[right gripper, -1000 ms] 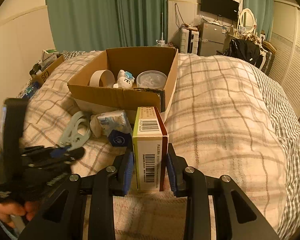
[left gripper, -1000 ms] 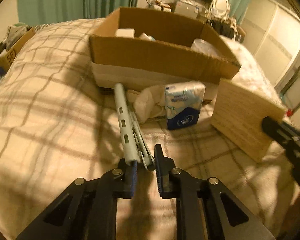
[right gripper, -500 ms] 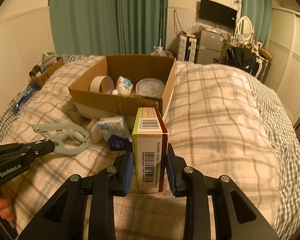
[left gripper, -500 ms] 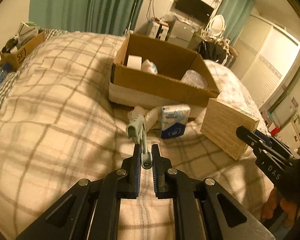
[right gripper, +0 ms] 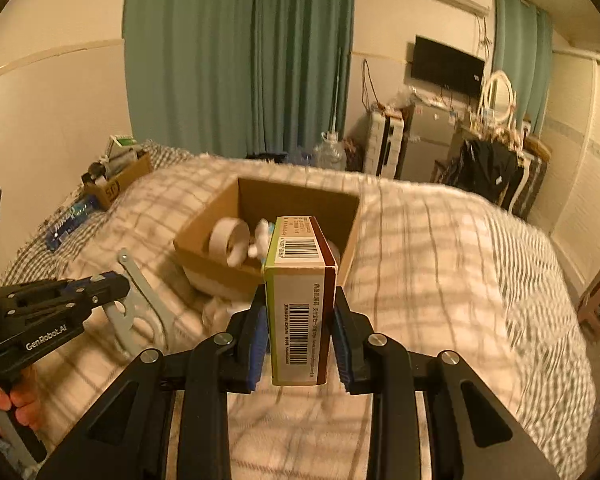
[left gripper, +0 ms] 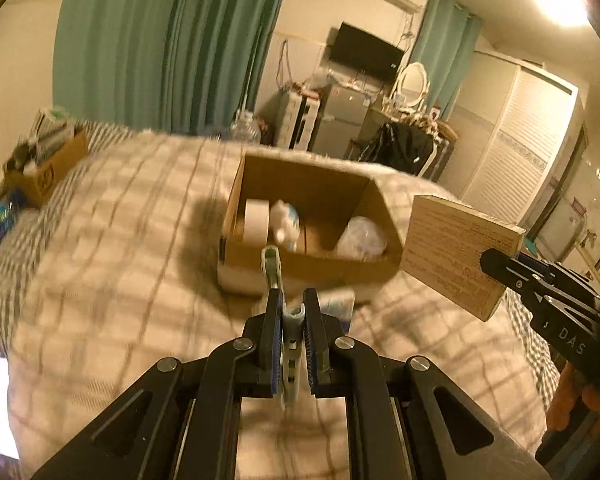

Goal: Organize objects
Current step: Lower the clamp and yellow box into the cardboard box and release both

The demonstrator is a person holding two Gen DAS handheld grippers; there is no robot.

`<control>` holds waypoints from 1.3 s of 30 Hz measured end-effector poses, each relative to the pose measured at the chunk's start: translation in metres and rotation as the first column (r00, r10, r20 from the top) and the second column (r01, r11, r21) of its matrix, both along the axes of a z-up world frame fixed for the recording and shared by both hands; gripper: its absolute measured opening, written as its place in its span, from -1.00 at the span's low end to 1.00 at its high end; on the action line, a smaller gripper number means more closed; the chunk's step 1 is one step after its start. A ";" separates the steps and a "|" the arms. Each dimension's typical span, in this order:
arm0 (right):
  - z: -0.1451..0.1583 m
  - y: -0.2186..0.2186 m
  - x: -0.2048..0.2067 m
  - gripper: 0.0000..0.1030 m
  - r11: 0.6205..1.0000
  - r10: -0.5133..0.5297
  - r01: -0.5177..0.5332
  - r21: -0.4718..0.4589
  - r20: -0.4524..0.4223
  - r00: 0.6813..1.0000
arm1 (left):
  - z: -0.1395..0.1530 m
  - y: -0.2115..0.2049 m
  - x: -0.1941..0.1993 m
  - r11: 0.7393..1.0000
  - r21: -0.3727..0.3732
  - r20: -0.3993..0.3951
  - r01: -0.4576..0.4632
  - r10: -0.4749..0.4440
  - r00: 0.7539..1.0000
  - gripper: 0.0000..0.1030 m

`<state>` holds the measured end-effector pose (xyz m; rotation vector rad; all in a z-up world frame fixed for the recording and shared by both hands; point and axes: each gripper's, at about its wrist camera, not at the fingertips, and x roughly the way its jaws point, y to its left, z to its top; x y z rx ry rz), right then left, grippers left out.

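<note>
My left gripper (left gripper: 292,312) is shut on a pale grey-green plastic clip (left gripper: 272,268) and holds it in the air before the open cardboard box (left gripper: 312,264). The clip (right gripper: 140,304) and left gripper (right gripper: 100,288) also show at the left of the right wrist view. My right gripper (right gripper: 300,320) is shut on a small carton with barcodes (right gripper: 300,280), lifted above the bed, level with the cardboard box (right gripper: 220,264). The carton (left gripper: 456,256) appears at the right of the left wrist view. The box holds a tape roll (left gripper: 256,220), a white toy (left gripper: 284,220) and a clear plastic container (left gripper: 360,236).
The box sits on a bed with a plaid blanket (right gripper: 440,260). A tissue pack (left gripper: 336,304) and white cloth (right gripper: 216,312) lie in front of the box. Another cardboard box of items (right gripper: 116,184) stands at the far left. Furniture and a TV (right gripper: 448,64) lie beyond the bed.
Both grippers have risen with their loads and moved toward the box; the clip has come off the blanket and the carton is higher and tilted back.
</note>
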<state>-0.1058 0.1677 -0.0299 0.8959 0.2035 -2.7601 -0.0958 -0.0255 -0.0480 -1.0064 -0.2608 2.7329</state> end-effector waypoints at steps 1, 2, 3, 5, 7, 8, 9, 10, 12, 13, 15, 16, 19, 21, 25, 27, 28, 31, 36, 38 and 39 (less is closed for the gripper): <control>0.004 -0.001 -0.002 -0.46 1.000 0.003 -0.003 0.004 -0.008 1.000 | 0.007 0.000 -0.004 1.000 0.003 -0.014 0.001 -0.001 1.000 -0.83; 0.010 -0.003 -0.004 -0.46 1.000 0.007 -0.007 0.011 -0.020 1.000 | 0.015 0.000 -0.009 1.000 0.001 -0.030 0.003 -0.003 1.000 -0.83; 0.017 -0.005 -0.007 -0.46 1.000 0.009 -0.009 0.016 -0.036 0.999 | 0.023 0.001 -0.014 1.000 -0.003 -0.048 0.006 -0.006 0.999 -0.83; 0.029 -0.009 -0.013 -0.46 1.000 0.017 -0.016 0.022 -0.063 0.998 | 0.038 0.003 -0.023 1.000 -0.018 -0.083 0.005 -0.007 0.997 -0.83; 0.043 -0.014 -0.021 -0.46 1.000 0.026 -0.024 0.020 -0.094 0.995 | 0.057 0.009 -0.038 0.999 -0.039 -0.131 0.004 -0.009 0.991 -0.83; 0.050 -0.015 -0.026 -0.46 0.999 0.031 -0.029 0.020 -0.110 0.993 | 0.062 0.011 -0.044 0.999 -0.048 -0.141 0.005 -0.011 0.990 -0.83; 0.059 -0.018 -0.033 -0.46 0.999 0.036 -0.034 0.016 -0.129 0.991 | 0.069 0.013 -0.052 0.998 -0.056 -0.148 0.005 -0.013 0.989 -0.83; 0.064 -0.020 -0.038 -0.46 0.999 0.038 -0.037 0.013 -0.134 0.990 | 0.078 0.016 -0.064 0.998 -0.063 -0.157 0.006 -0.016 0.987 -0.83; 0.077 -0.023 -0.054 -0.46 0.999 0.040 -0.040 0.001 -0.144 0.989 | 0.088 0.020 -0.080 0.997 -0.074 -0.171 0.004 -0.017 0.985 -0.83; 0.083 -0.025 -0.062 -0.46 0.999 0.038 -0.039 0.001 -0.153 0.987 | 0.094 0.024 -0.092 0.996 -0.089 -0.177 0.004 -0.020 0.984 -0.83; 0.097 -0.030 -0.079 -0.46 1.000 0.030 -0.029 0.009 -0.183 0.983 | 0.099 0.028 -0.107 0.994 -0.110 -0.185 -0.002 -0.018 0.983 -0.83; 0.101 -0.033 -0.087 -0.46 1.000 0.027 -0.024 0.017 -0.189 0.982 | 0.101 0.033 -0.118 0.991 -0.132 -0.189 -0.010 -0.016 0.982 -0.83; 0.104 -0.040 -0.120 -0.46 1.000 0.015 -0.010 0.030 -0.180 0.984 | 0.095 0.037 -0.142 0.989 -0.145 -0.180 -0.020 -0.006 0.984 -0.83; 0.096 -0.044 -0.139 -0.46 1.000 0.011 -0.007 0.024 -0.152 0.988 | 0.087 0.039 -0.155 0.989 -0.146 -0.156 -0.017 -0.006 0.988 -0.83; 0.060 -0.049 -0.167 -0.46 1.000 0.017 -0.016 0.011 -0.080 0.997 | 0.049 0.042 -0.175 0.985 -0.170 -0.099 -0.009 -0.008 0.995 -0.82; 0.035 -0.051 -0.179 -0.46 1.000 0.019 -0.019 0.009 -0.034 0.999 | 0.031 0.042 -0.180 0.983 -0.183 -0.073 0.001 -0.015 0.997 -0.83; 0.025 -0.050 -0.183 -0.46 1.000 0.018 -0.018 0.007 -0.016 1.000 | 0.020 0.041 -0.184 0.981 -0.192 -0.055 0.003 -0.013 0.998 -0.83; -0.006 -0.049 -0.197 -0.46 1.000 0.004 -0.005 0.009 0.045 0.999 | -0.002 0.037 -0.188 0.978 -0.208 -0.028 -0.001 -0.005 1.000 -0.82; -0.024 -0.042 -0.203 -0.45 1.000 0.002 -0.001 -0.010 0.071 0.997 | -0.012 0.033 -0.193 0.975 -0.222 -0.004 0.012 -0.013 1.000 -0.82; -0.022 -0.039 -0.202 -0.45 1.000 0.005 -0.003 -0.026 0.063 0.998 | -0.010 0.033 -0.194 0.975 -0.222 0.006 0.023 -0.022 1.000 -0.82; -0.019 -0.038 -0.200 -0.44 1.000 0.003 -0.001 -0.030 0.059 0.998 | -0.009 0.033 -0.193 0.975 -0.222 0.010 0.029 -0.027 1.000 -0.79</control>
